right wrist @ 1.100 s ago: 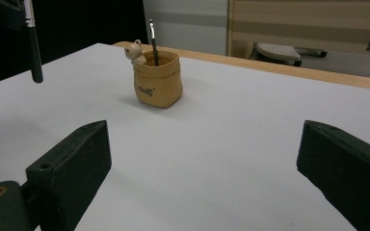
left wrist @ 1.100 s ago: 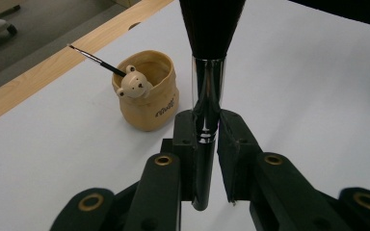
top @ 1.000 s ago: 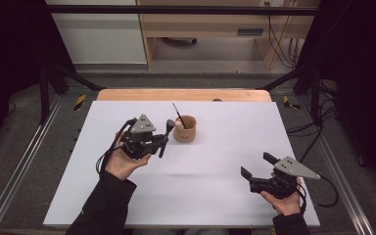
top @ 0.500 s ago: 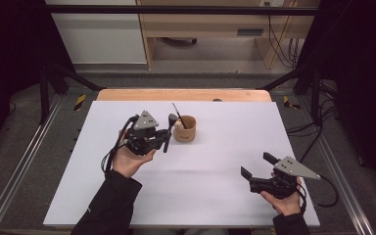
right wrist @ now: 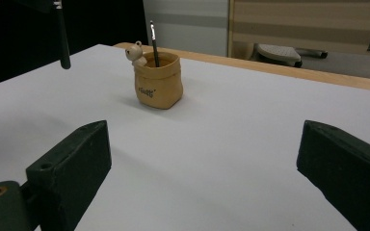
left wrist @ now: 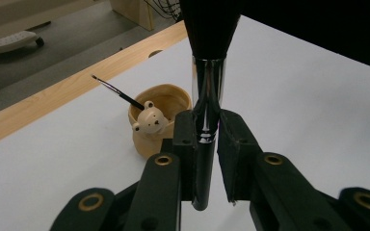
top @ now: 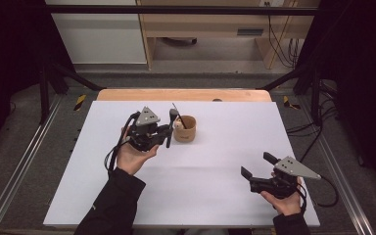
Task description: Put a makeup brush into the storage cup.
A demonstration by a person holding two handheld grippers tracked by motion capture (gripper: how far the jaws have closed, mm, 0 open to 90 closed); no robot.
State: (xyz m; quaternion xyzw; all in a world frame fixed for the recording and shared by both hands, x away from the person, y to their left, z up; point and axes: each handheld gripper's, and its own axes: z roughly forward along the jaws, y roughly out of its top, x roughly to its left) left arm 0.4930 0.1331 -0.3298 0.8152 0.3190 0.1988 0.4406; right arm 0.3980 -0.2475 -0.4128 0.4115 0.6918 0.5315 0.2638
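The left hand-held gripper [left wrist: 205, 139] clamps a makeup brush [left wrist: 206, 96]; the right hand-held gripper [right wrist: 207, 159] gapes, holding nothing.

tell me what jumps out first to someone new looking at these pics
The left claw, held just left of a small tan bear-faced pot at mid-table, is shut on a black brush with a shiny metal ferrule. A thin paintbrush leans out of the pot. The right claw rests open near the white table's front right corner.

only the cup [top: 185, 129] interrupts the bare table [top: 225, 147].
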